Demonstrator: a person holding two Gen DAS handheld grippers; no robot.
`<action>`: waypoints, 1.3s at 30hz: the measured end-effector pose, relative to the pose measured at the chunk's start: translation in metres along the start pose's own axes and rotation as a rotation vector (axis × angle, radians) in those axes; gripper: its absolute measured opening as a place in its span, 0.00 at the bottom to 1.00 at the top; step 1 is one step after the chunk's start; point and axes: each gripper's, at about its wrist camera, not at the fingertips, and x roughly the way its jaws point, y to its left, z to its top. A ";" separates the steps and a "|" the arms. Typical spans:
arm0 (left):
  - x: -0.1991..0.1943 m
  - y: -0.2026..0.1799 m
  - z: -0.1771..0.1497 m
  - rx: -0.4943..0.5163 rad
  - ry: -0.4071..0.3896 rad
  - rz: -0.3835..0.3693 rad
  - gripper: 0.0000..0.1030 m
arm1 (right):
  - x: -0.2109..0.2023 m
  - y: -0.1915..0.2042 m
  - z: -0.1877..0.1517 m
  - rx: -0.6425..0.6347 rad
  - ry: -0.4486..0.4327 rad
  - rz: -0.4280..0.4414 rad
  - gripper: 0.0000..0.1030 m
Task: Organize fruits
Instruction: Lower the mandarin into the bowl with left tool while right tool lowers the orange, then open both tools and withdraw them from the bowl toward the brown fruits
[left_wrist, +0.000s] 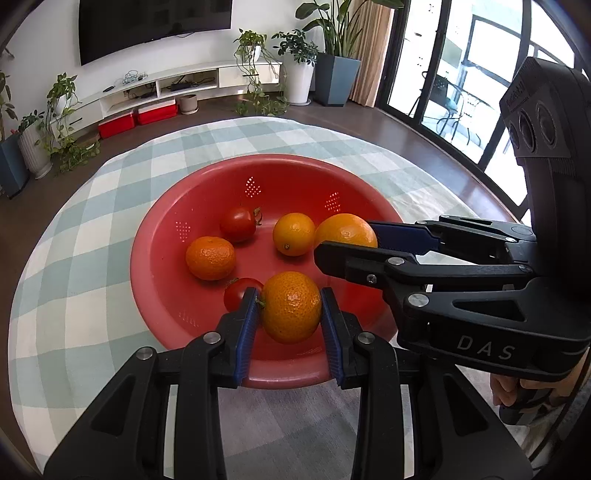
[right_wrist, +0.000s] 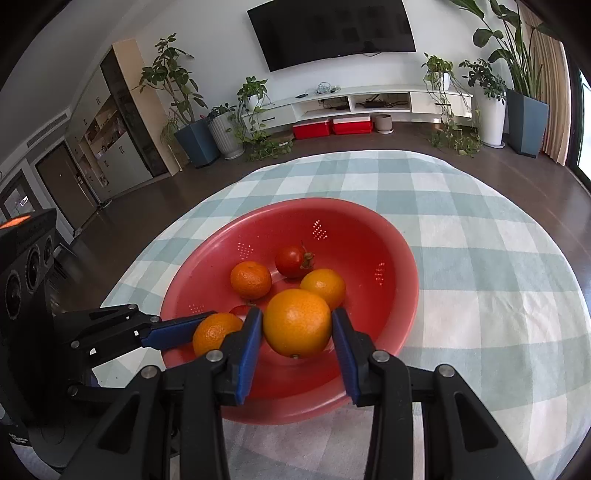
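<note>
A red colander bowl (left_wrist: 207, 332) stands on the checked tablecloth; it also shows in the right wrist view (right_wrist: 369, 229). My left gripper (left_wrist: 290, 306) is shut on a tangerine (left_wrist: 291, 306) over the bowl's near side. My right gripper (right_wrist: 297, 326) is shut on a large orange (right_wrist: 297, 323) above the bowl; that orange also shows in the left wrist view (left_wrist: 345, 229). In the bowl lie a tangerine (left_wrist: 209, 257), an orange (left_wrist: 293, 233), a tomato (left_wrist: 238, 223) and a second tomato (left_wrist: 236, 291) partly hidden behind my left finger.
The round table with the green-and-white checked cloth (left_wrist: 92, 258) carries the bowl. Beyond the table edge are dark floor, a TV stand (right_wrist: 369, 101), potted plants (right_wrist: 192, 122) and glass doors (left_wrist: 461, 74).
</note>
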 end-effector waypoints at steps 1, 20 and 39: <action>0.000 0.000 0.000 -0.001 0.000 -0.002 0.30 | 0.000 0.000 0.000 -0.001 0.000 -0.002 0.40; 0.005 0.000 0.000 0.020 -0.010 0.032 0.31 | -0.002 0.001 0.001 -0.011 -0.011 -0.014 0.40; -0.017 0.000 0.000 0.018 -0.057 0.061 0.31 | -0.033 0.010 -0.010 -0.011 -0.076 0.014 0.40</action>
